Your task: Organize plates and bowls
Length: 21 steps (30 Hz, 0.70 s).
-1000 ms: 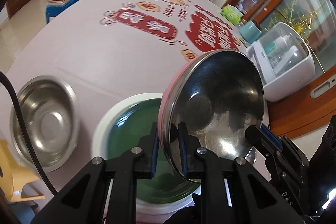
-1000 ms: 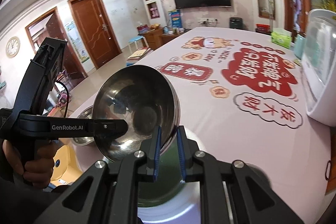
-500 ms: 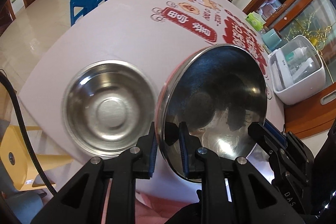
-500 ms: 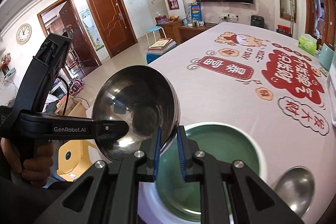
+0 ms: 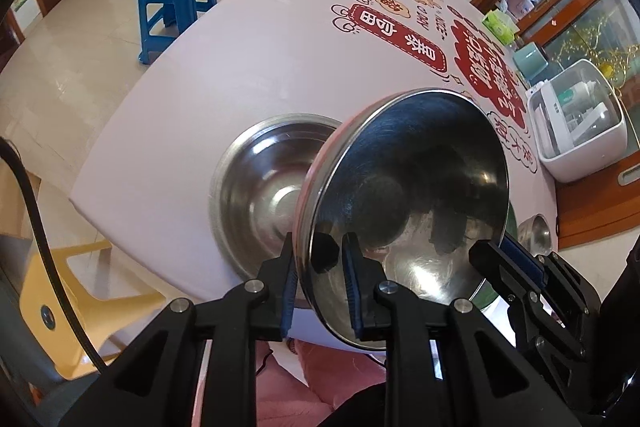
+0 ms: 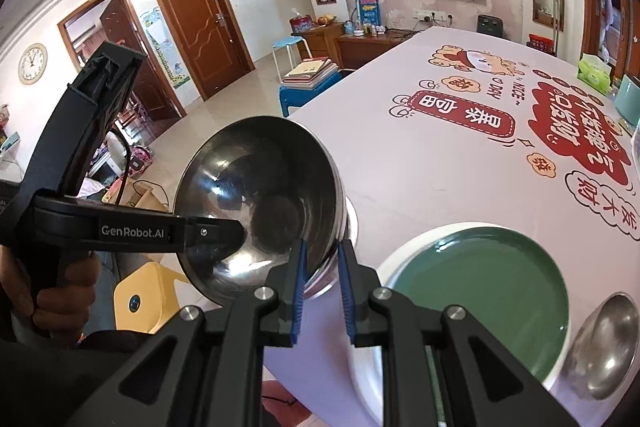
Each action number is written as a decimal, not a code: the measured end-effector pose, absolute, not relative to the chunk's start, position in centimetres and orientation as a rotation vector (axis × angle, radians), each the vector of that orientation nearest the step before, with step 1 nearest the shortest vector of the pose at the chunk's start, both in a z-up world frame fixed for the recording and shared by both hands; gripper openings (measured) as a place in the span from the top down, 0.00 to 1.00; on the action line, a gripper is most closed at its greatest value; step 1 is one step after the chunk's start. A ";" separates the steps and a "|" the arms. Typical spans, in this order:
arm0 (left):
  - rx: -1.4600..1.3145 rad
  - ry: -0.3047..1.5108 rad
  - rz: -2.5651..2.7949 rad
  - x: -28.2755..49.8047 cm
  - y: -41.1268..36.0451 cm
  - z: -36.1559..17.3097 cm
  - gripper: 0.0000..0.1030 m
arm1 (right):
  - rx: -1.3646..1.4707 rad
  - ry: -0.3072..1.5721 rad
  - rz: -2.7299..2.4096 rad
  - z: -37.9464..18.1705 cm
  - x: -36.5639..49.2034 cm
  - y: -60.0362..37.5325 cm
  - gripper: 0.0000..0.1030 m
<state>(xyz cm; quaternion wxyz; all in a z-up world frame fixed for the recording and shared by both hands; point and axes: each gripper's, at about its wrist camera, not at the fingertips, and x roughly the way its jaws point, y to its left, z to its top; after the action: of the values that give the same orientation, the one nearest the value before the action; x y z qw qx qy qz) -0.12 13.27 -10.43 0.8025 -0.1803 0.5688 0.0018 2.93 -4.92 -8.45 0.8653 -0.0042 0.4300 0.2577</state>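
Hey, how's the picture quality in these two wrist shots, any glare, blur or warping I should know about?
Left wrist view: strong fisheye bending of the table edge, black corners, bright glints inside the held bowl, slight blur on the bowl on the table. Right wrist view: the same curvature on door frames, mostly sharp, soft daylight, a dark reflection in the held bowl, a glint on the small bowl beside the green plate.

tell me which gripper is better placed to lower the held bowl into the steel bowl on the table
Left, marginally. Both the left gripper and right gripper pinch the held bowl's rim, but the empty steel bowl sits on the left's side.
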 end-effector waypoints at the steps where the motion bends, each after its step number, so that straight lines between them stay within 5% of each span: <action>1: -0.377 1.225 -0.005 0.2 13.6 -10.5 0.81 | -0.008 0.904 0.530 -8.5 2.9 -4.5 0.84; 15: -0.220 1.362 -0.201 3.4 16.5 -13.1 0.72 | 0.093 0.944 0.312 -10.7 2.3 -0.7 0.82; 21: -0.161 1.355 -0.258 3.9 16.3 -13.1 0.57 | 0.125 0.945 0.217 -11.0 1.0 -0.5 0.78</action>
<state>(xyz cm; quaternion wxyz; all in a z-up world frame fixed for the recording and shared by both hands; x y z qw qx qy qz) 3.87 16.31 -13.12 0.7686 -0.0740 0.6243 -0.1189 1.00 -0.52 -10.98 0.8829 0.0603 0.4540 0.1040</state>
